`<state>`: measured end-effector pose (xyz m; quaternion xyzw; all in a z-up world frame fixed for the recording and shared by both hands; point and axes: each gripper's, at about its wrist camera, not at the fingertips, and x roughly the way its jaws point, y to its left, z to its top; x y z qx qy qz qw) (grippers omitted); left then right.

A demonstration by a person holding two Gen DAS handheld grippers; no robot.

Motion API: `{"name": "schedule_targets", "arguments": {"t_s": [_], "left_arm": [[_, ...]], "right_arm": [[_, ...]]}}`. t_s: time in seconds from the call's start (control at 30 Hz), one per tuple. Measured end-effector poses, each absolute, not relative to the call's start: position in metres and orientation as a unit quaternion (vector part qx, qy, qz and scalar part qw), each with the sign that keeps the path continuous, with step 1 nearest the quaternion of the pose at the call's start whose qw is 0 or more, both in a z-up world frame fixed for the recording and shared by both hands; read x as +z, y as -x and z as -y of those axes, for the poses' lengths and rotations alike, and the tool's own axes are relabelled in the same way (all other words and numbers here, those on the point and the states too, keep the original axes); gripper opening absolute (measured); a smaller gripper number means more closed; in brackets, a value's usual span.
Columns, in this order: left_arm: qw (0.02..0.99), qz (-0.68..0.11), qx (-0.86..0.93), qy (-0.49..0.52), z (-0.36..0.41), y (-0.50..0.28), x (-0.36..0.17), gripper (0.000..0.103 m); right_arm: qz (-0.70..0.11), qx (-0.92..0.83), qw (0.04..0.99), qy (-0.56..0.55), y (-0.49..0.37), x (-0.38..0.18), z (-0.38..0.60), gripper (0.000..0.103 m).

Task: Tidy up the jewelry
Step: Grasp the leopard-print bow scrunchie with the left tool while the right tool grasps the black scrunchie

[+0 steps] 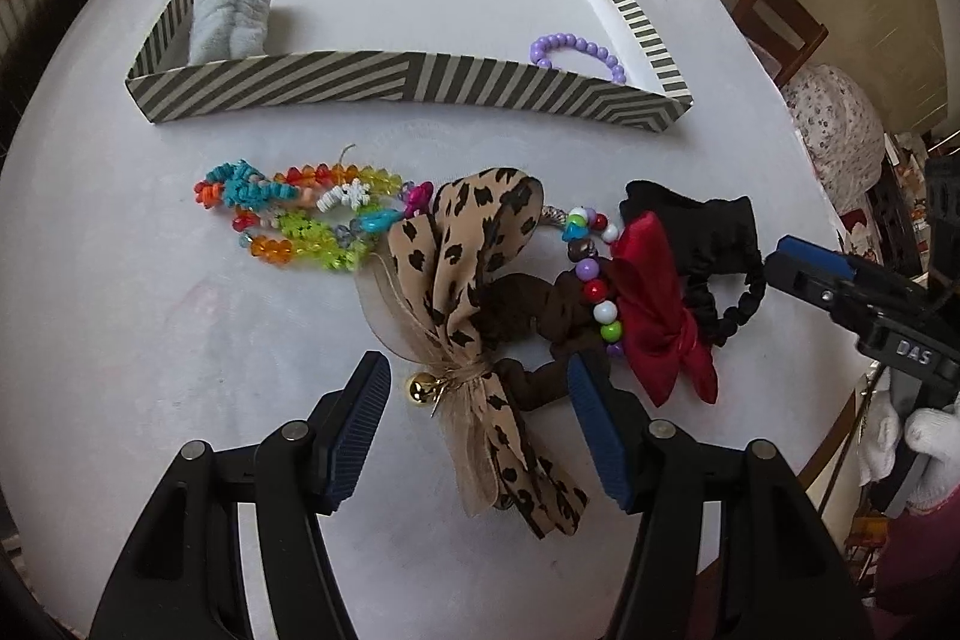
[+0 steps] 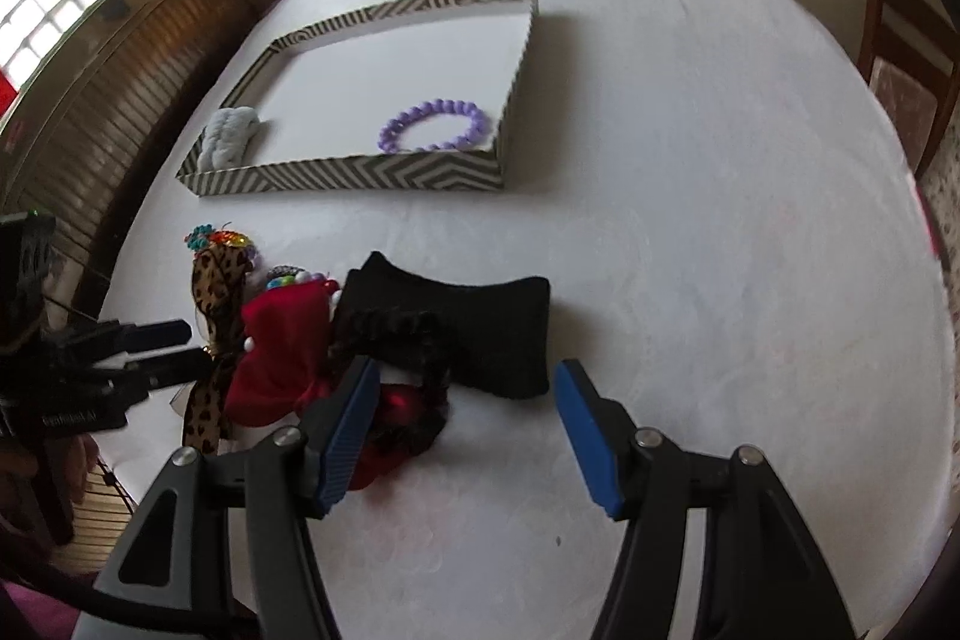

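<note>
Organizing looks barely begun, as I judge it; the striped tray (image 1: 336,85) on the white table (image 1: 150,340) holds only a purple bead bracelet (image 1: 576,49) in its right corner and a pale blue scrunchie (image 1: 231,16) against its left wall, with most of its floor bare; everything else waits in a heap just in front of the tray: a multicoloured bead tangle (image 1: 300,214), a leopard-print bow (image 1: 474,292) with a small gold bell, a mixed-colour bead bracelet (image 1: 594,280), a red bow (image 1: 660,316) and a black scrunchie (image 1: 708,244), all overlapping or touching; the left gripper (image 1: 477,436) has its jaws apart, straddling the leopard bow's tail without pressing it; the right gripper (image 2: 465,436) likewise stands wide apart, empty, over the black and red pieces; the heap sits near the table's front edge, so a careless drag could pull pieces off; the two grippers are close together over the pile; open tabletop lies to the right of the heap and between heap and tray; the tray's low wall must be cleared
</note>
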<state>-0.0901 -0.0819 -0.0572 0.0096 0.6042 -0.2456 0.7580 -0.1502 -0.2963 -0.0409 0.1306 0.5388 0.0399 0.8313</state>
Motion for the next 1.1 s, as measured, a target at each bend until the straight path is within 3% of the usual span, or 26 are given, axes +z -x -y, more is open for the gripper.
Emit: {"name": "schedule_targets", "arguments": {"t_s": [0.1, 0.13, 0.2, 0.4, 0.5, 0.63, 1.1], "left_arm": [[0.763, -0.6, -0.239, -0.004, 0.081, 0.089, -0.059, 0.05], [0.764, -0.601, -0.236, -0.003, 0.081, 0.087, -0.06, 0.044], [0.762, -0.605, -0.23, -0.003, 0.081, 0.085, -0.061, 0.036], [0.763, -0.605, -0.229, -0.014, 0.085, 0.085, -0.067, 0.027], [0.763, -0.602, -0.236, -0.018, 0.087, 0.086, -0.069, 0.014], [0.762, -0.598, -0.249, 0.007, 0.076, 0.085, -0.064, 0.007], [0.815, -0.515, -0.264, 0.022, 0.04, 0.078, 0.032, 0.006]], "right_arm": [[-0.524, 0.061, 0.842, -0.113, 0.152, -0.03, 0.29, 0.064], [-0.52, 0.067, 0.845, -0.107, 0.152, -0.027, 0.287, 0.063], [-0.52, 0.082, 0.847, -0.076, 0.148, -0.025, 0.277, 0.043], [-0.544, 0.098, 0.833, -0.023, 0.133, -0.048, 0.263, 0.019], [-0.546, 0.096, 0.832, -0.007, 0.13, -0.056, 0.26, 0.007], [-0.516, 0.101, 0.851, -0.022, 0.136, -0.036, 0.265, 0.005], [-0.449, 0.103, 0.883, -0.085, 0.137, 0.035, 0.285, 0.005]]}}
